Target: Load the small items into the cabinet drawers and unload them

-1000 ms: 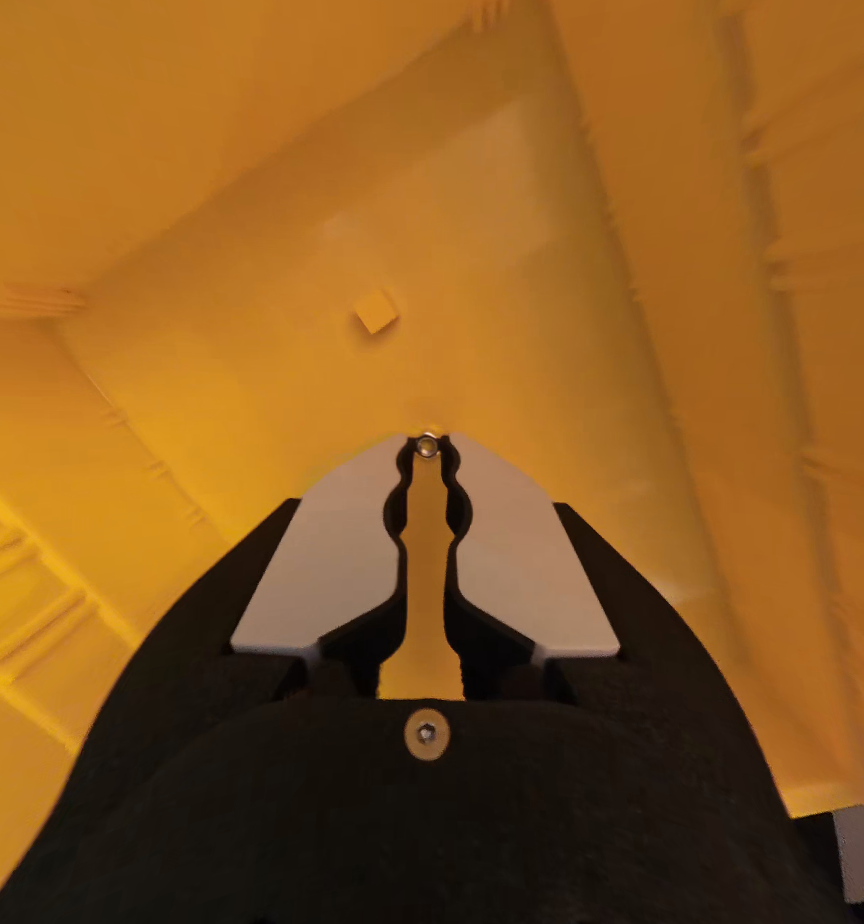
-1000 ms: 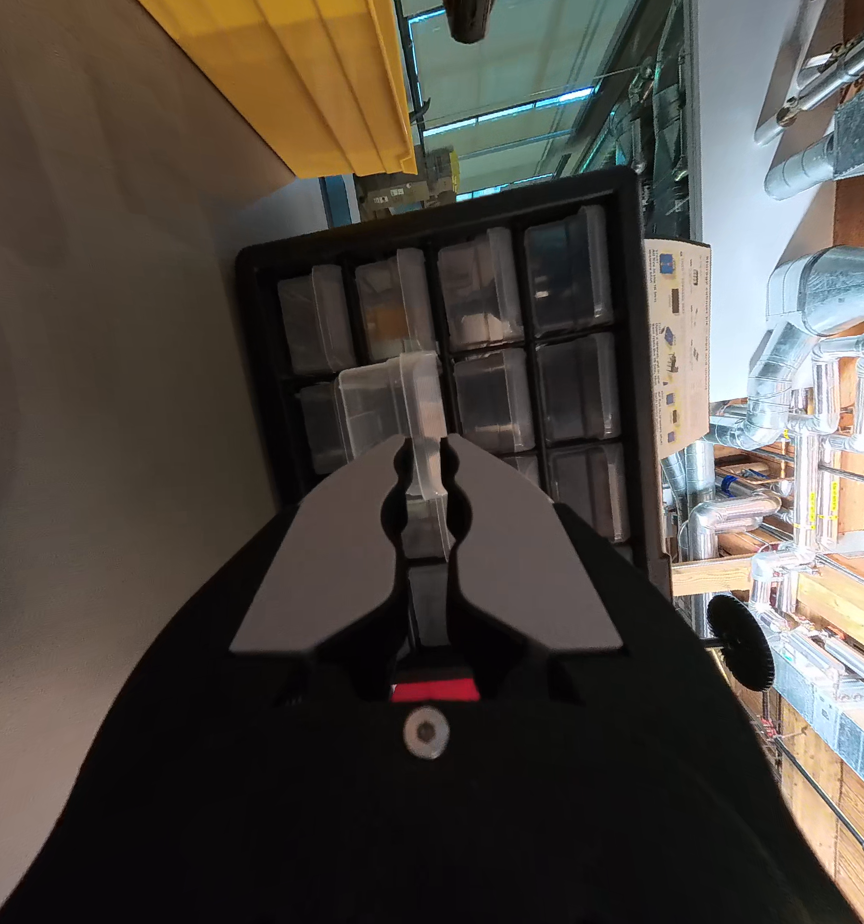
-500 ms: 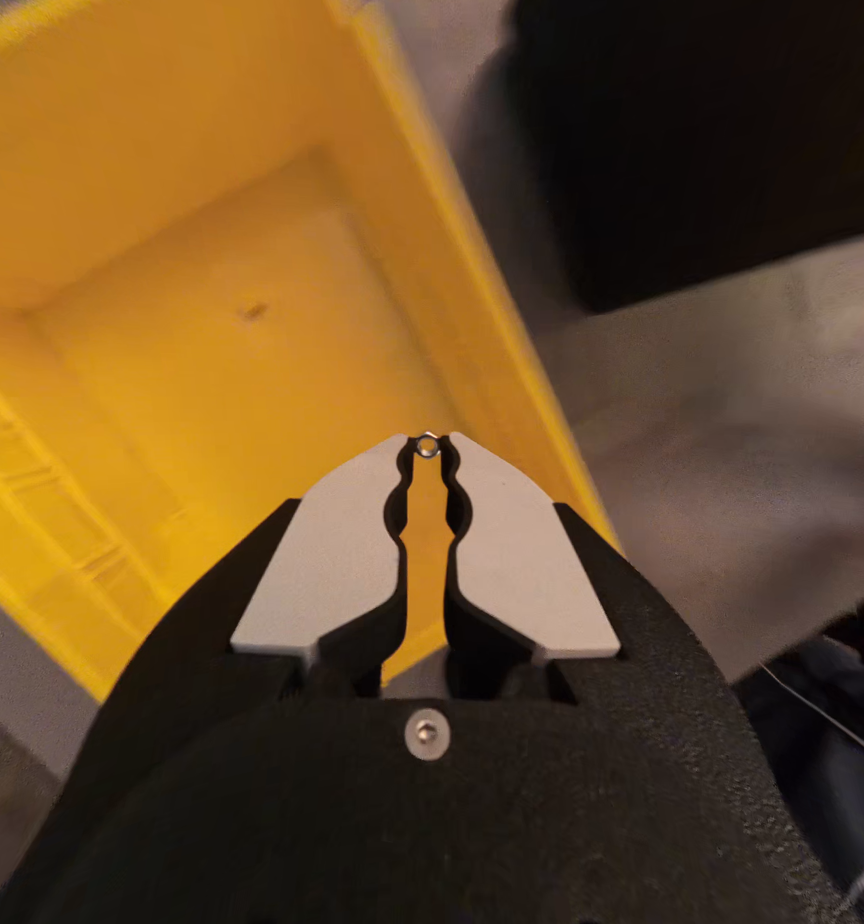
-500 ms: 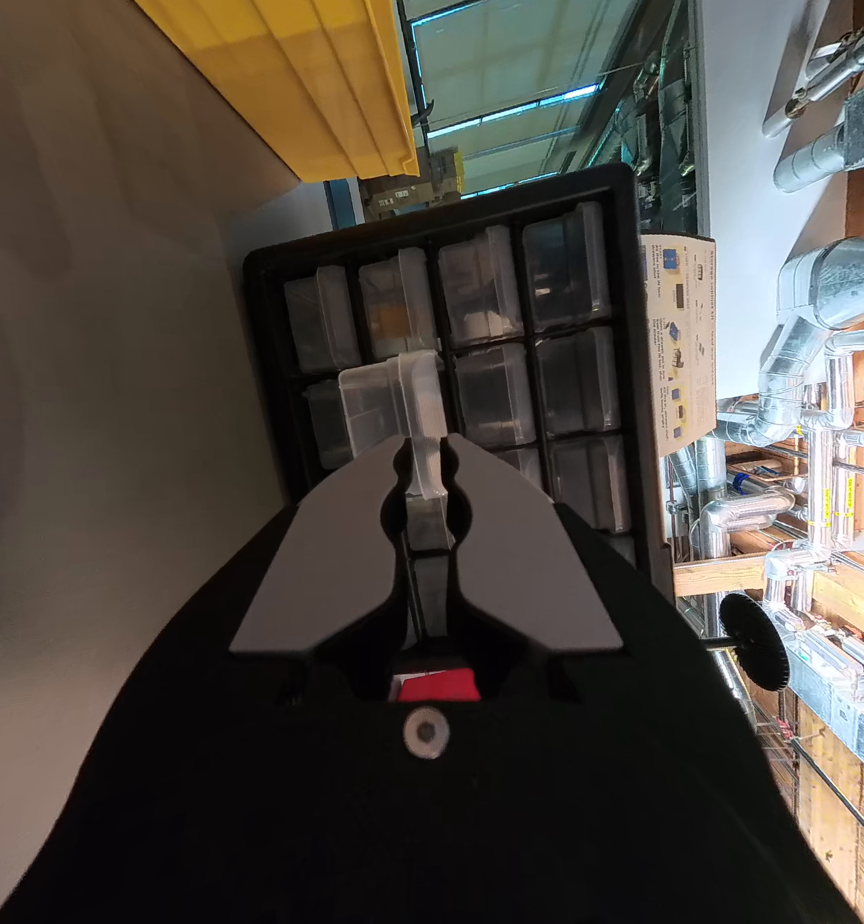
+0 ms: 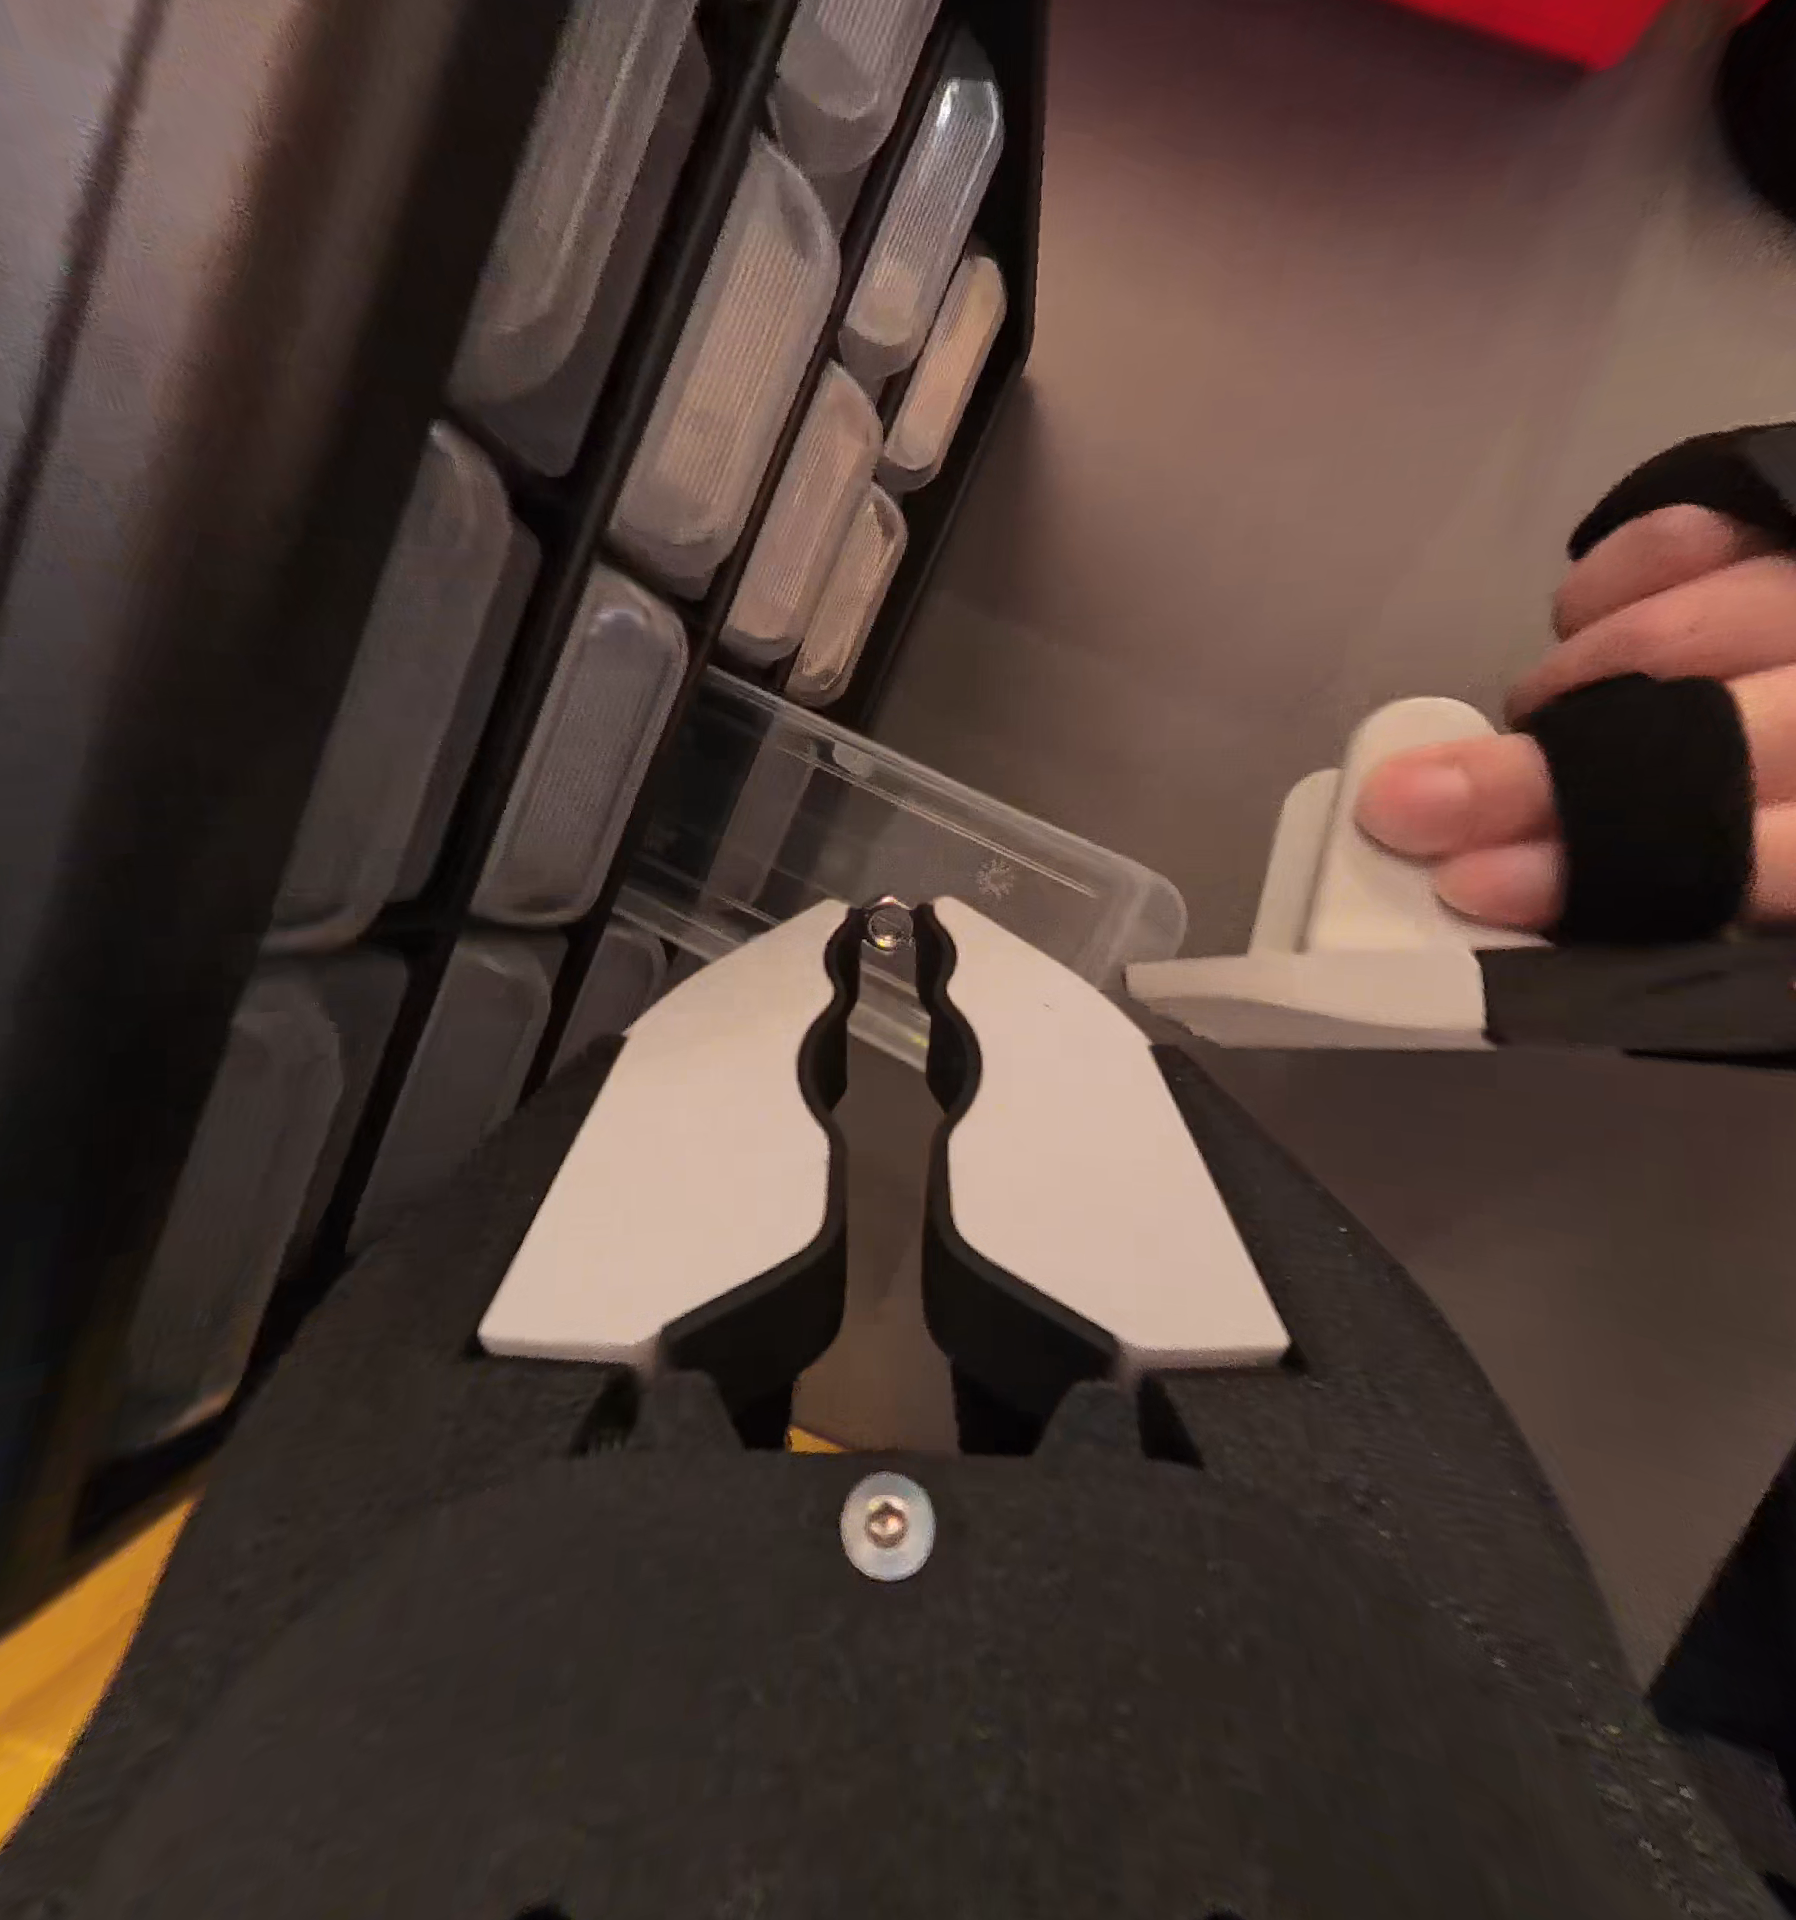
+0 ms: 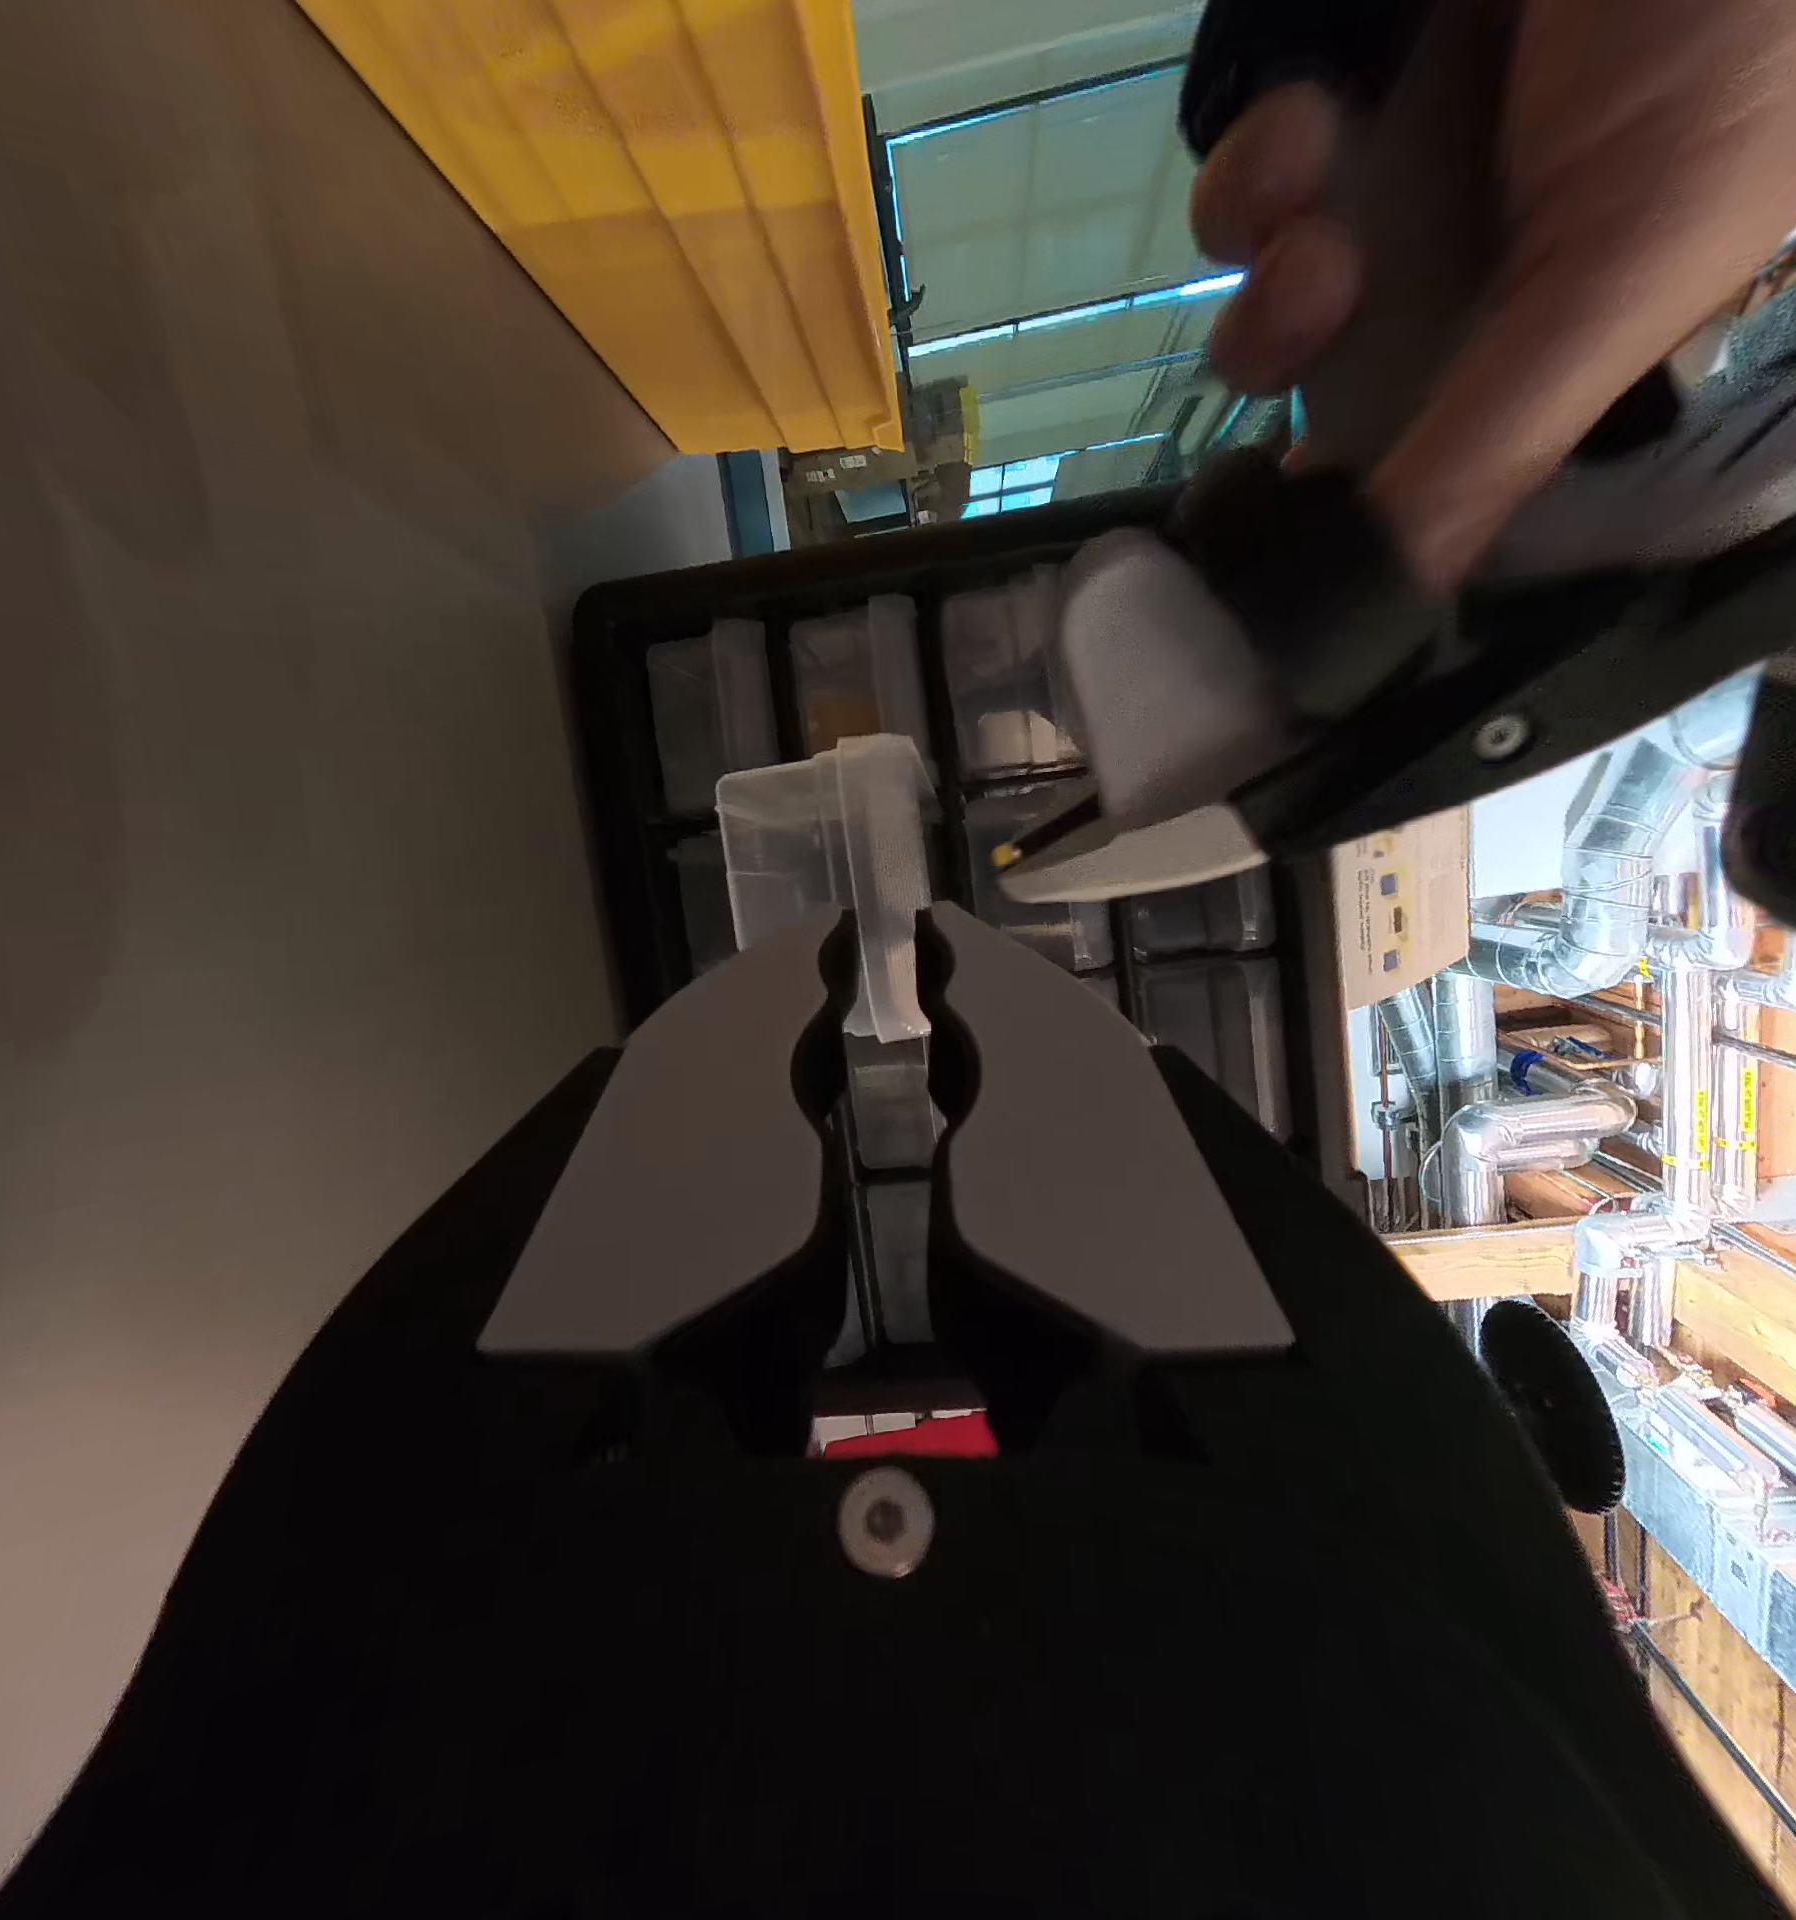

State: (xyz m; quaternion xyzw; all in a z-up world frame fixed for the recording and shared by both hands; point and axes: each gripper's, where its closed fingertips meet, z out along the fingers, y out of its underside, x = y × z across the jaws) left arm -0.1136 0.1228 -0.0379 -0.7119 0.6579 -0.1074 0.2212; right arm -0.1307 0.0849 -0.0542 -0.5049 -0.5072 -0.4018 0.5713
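While the right gripper point(image 6: 886, 940) sits clamped on the frosted front tab of the clear plastic drawer point(image 6: 821, 831), that drawer pokes partway out of the black multi-drawer cabinet point(image 6: 603, 665) in the middle of the right wrist view, so it looks held open for loading. The left gripper point(image 5: 886, 920) is pinched nearly closed on a tiny silver metal ring point(image 5: 883, 925), right at its tips, hovering just in front of the open drawer, centre of the left wrist view. My guess is the ring is basically weightless, hard and slippery, so a tip pinch across its sides like this is about the only hold that works, and any twist could flick it out. The drawer looks light, thin and a bit flexy; the front tab is the sensible place to grab it. A yellow plastic bin point(image 6: 665, 208) sits upper left in the right wrist view, on the grey tabletop point(image 6: 198, 727). Can't tell what the closed drawers hold.
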